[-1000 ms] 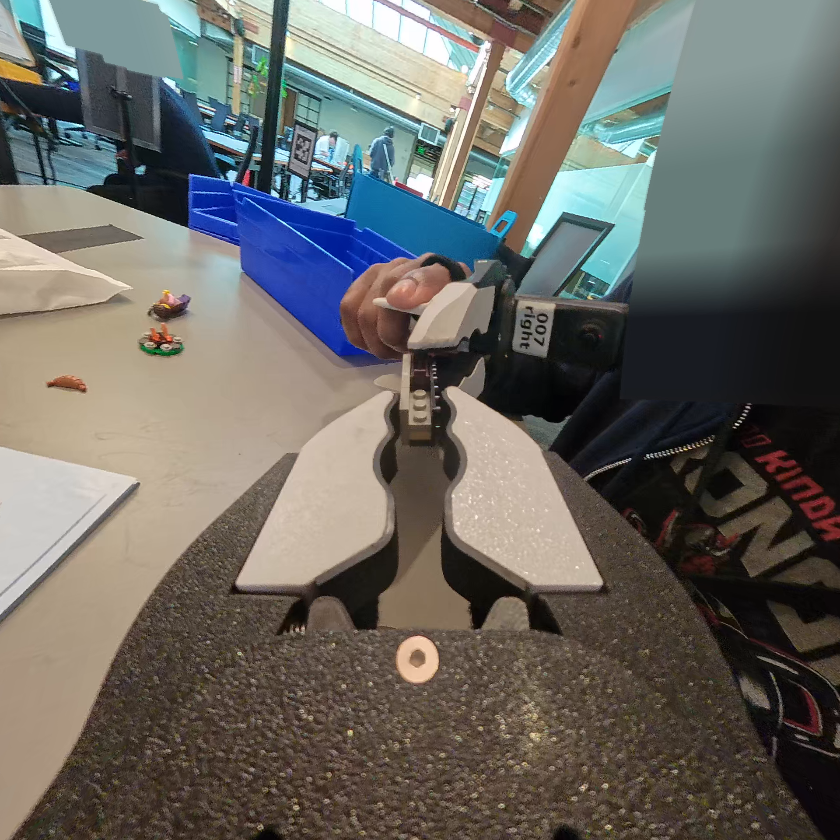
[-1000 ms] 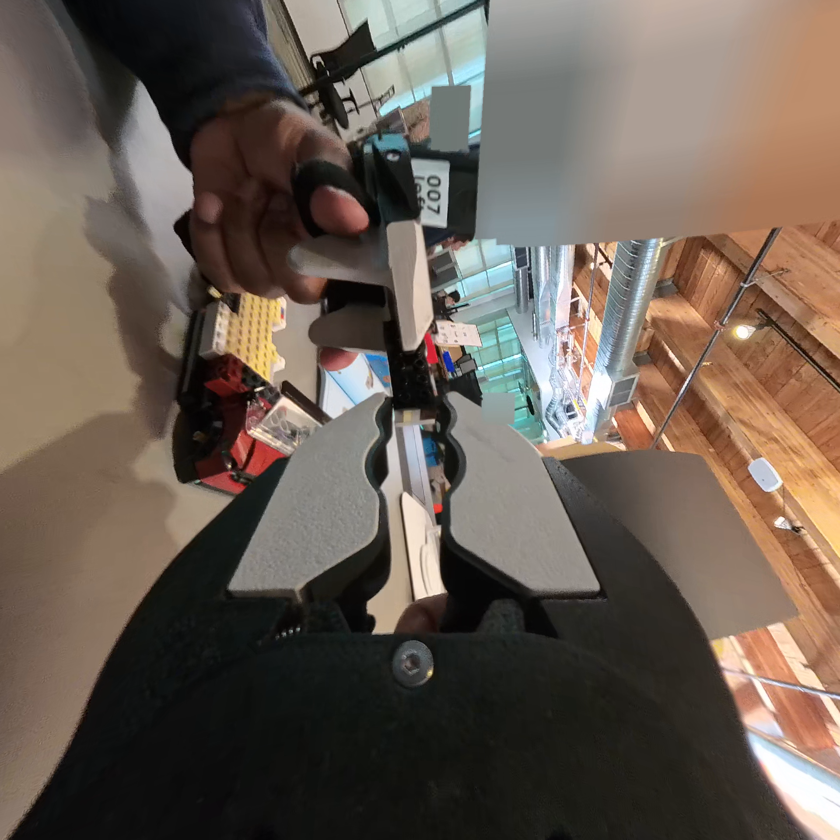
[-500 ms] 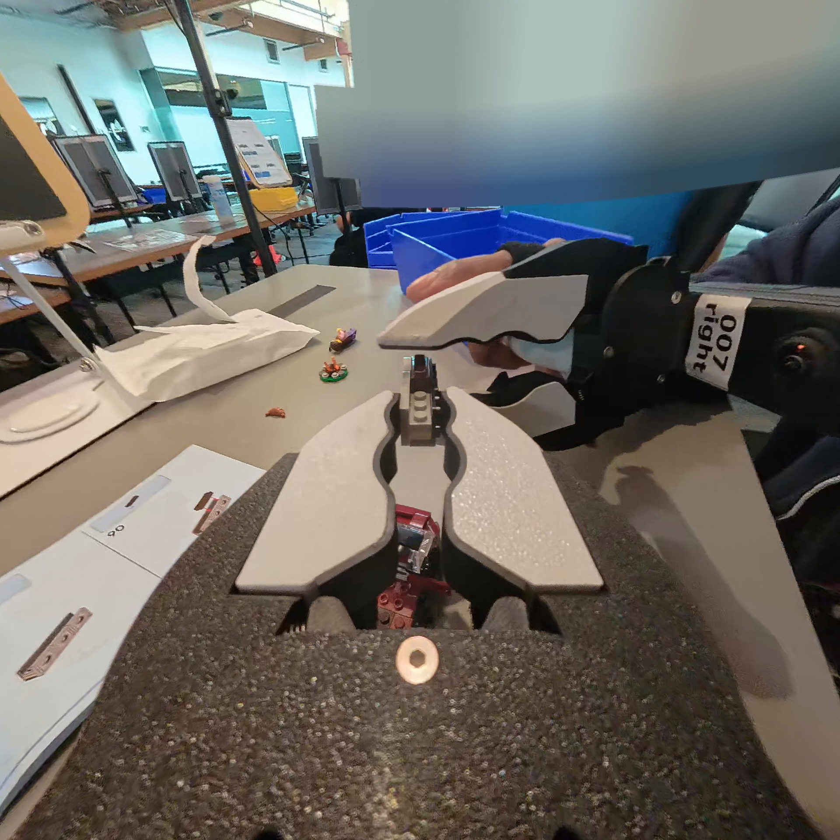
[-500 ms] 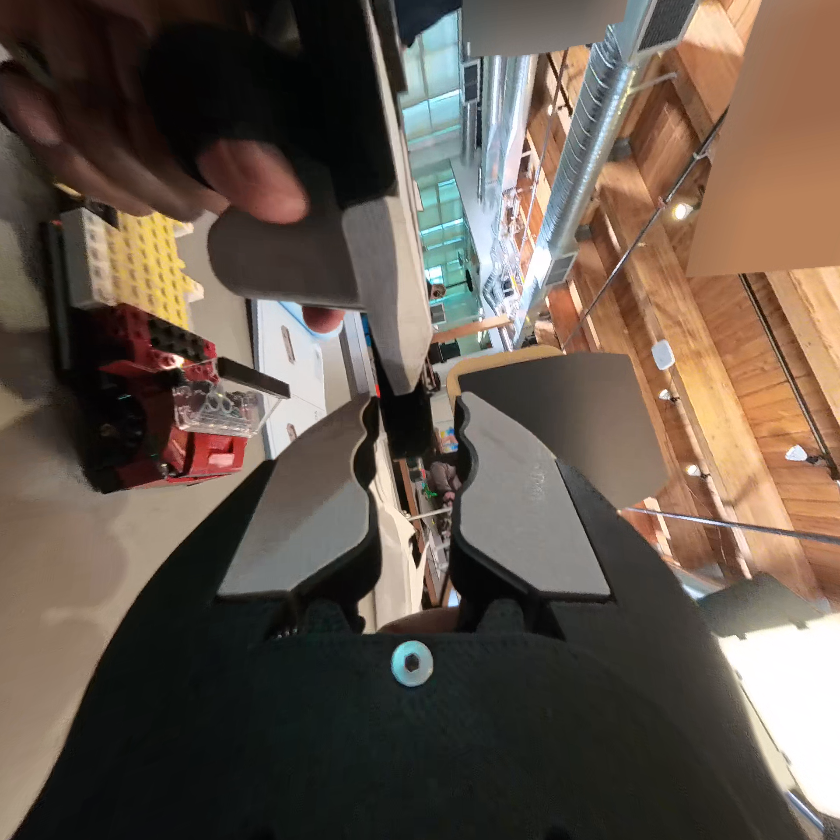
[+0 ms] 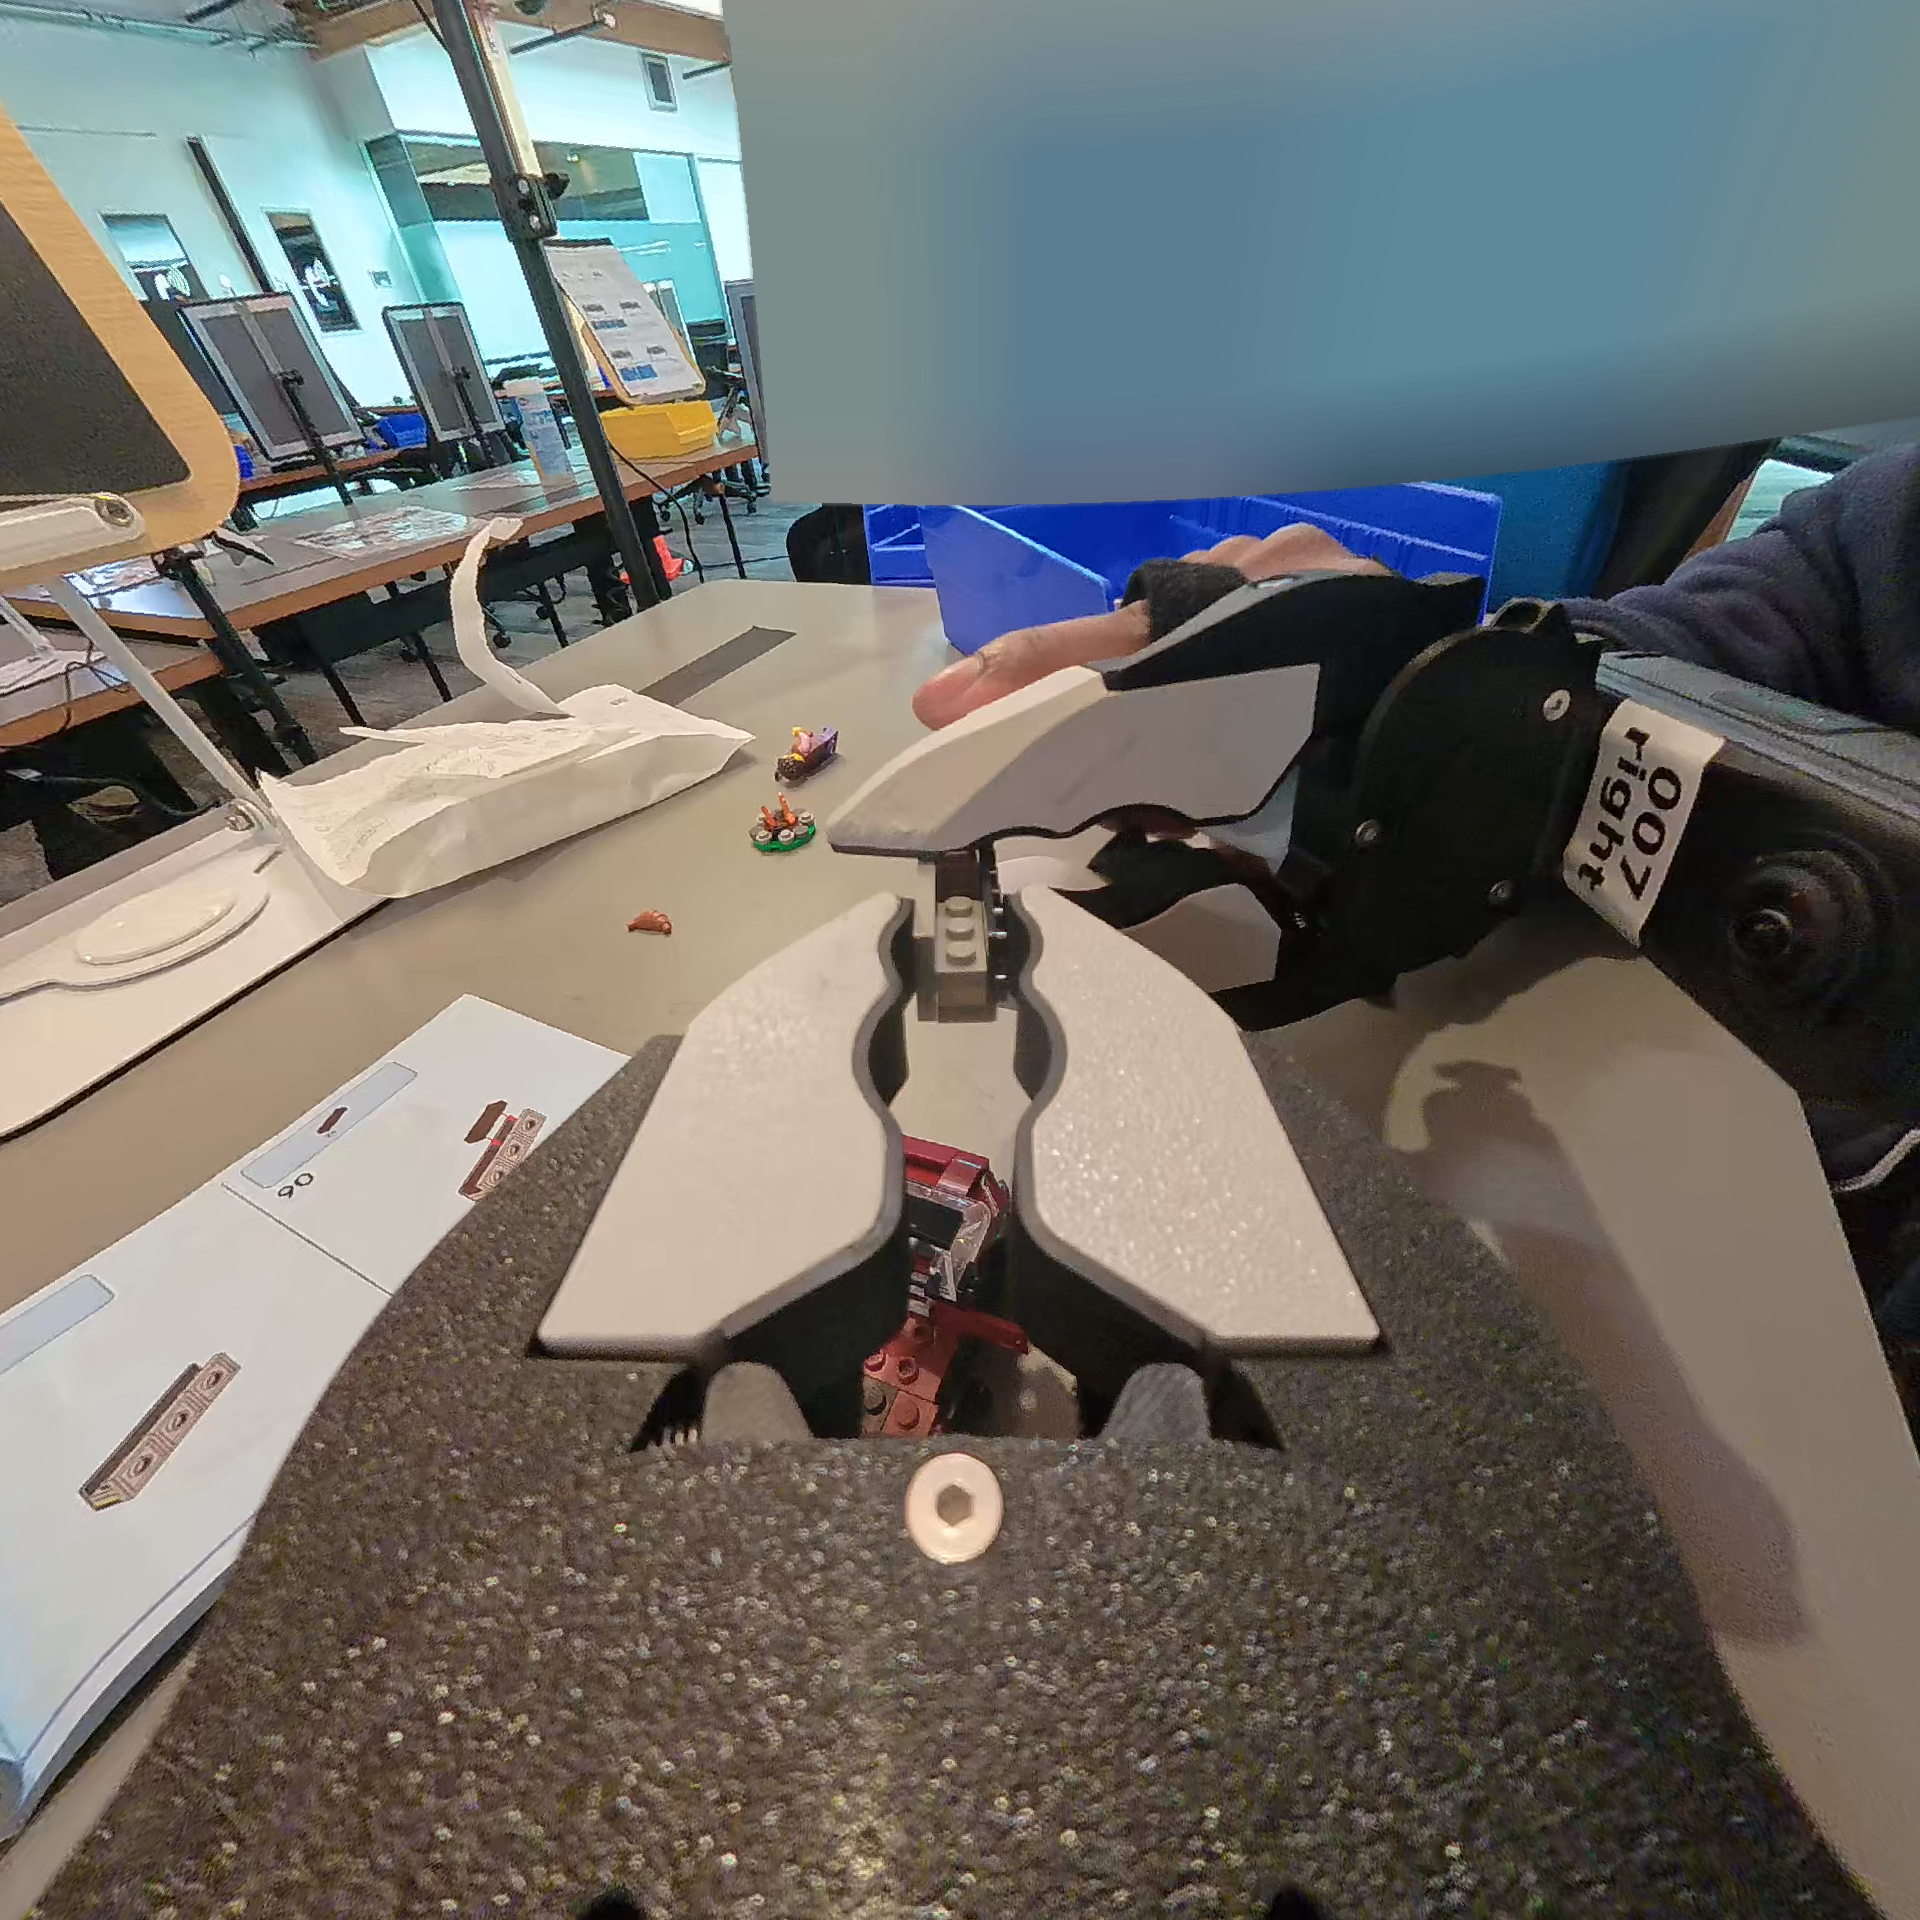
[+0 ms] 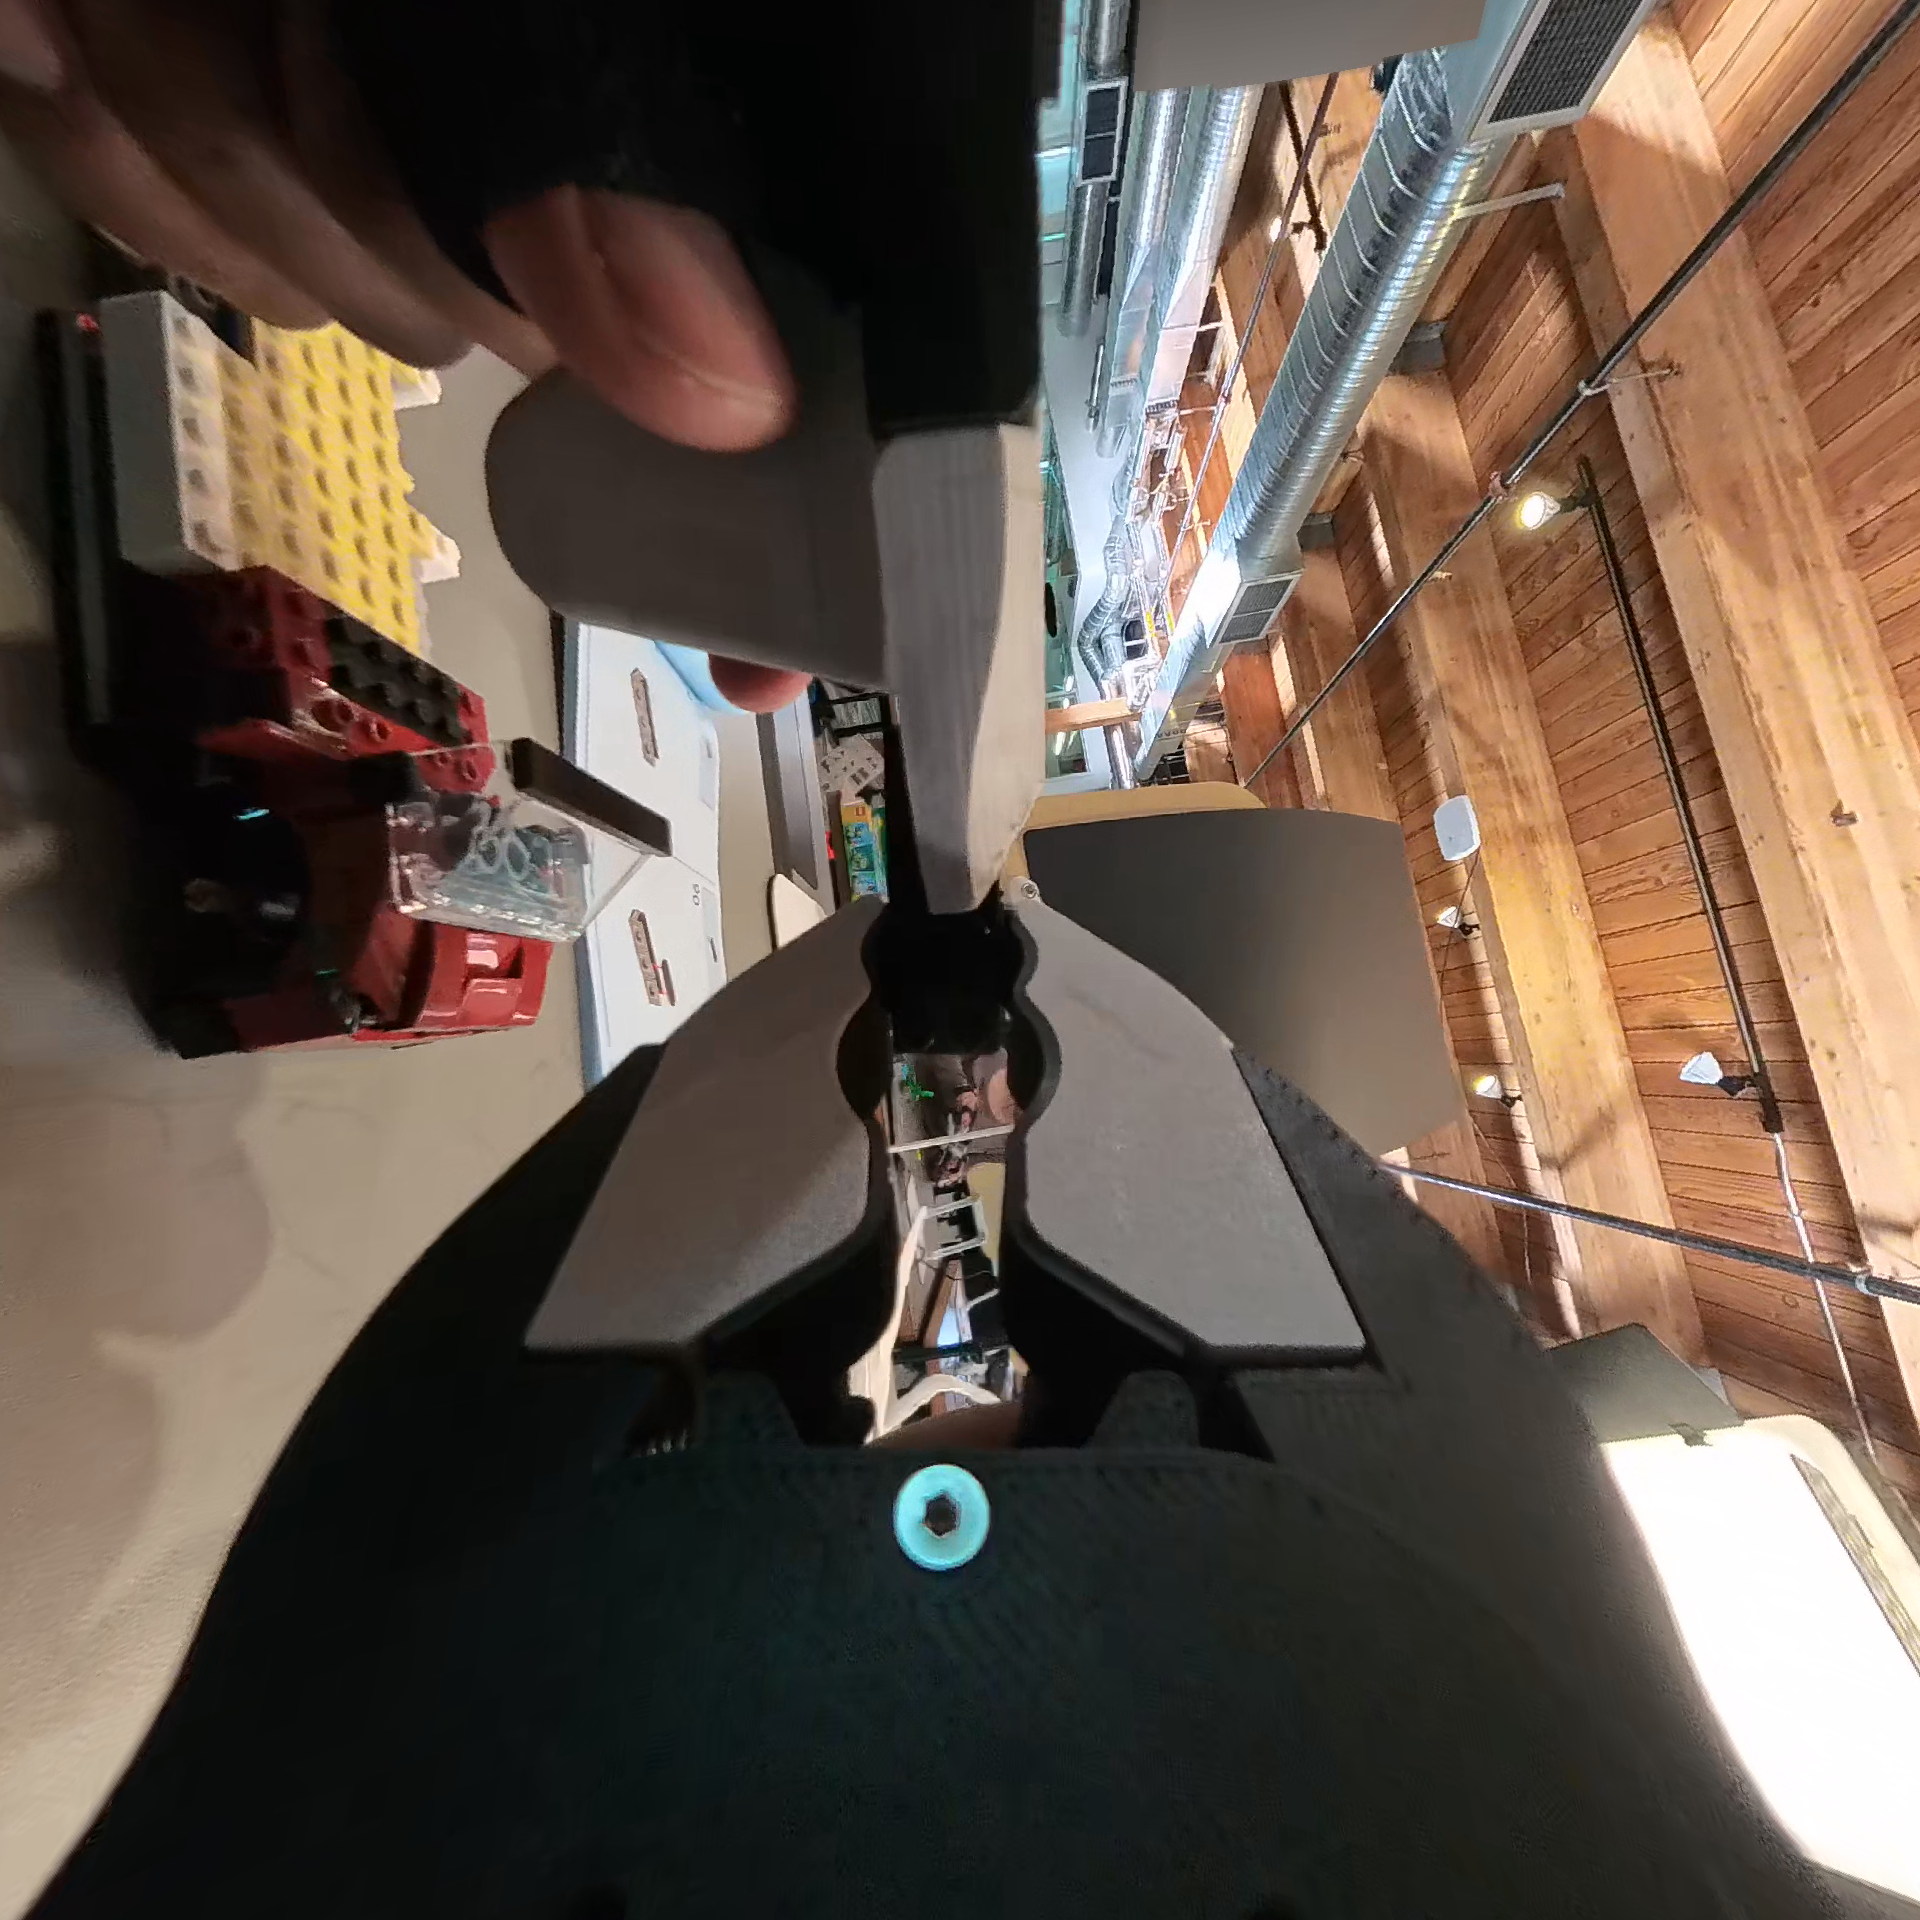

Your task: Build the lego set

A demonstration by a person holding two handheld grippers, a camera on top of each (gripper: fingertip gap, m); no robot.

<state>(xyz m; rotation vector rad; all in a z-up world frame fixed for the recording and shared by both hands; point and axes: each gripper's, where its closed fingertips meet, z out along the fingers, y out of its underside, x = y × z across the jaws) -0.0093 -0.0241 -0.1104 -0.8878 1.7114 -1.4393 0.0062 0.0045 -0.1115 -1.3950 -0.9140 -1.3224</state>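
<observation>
Brick stack (image 5: pixel 961 951) (grey, brown) points forward, pinched by both grippers' fingers (image 5: pixel 790 1049).

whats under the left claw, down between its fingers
Through the gap behind the grey brick that the left claw grips, part of a dark red brick model with a clear piece shows on the table. The fingers cover the rest of it.

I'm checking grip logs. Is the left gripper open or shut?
Shut: the left gripper pinches a small grey brick assembly between its fingertips.
</observation>
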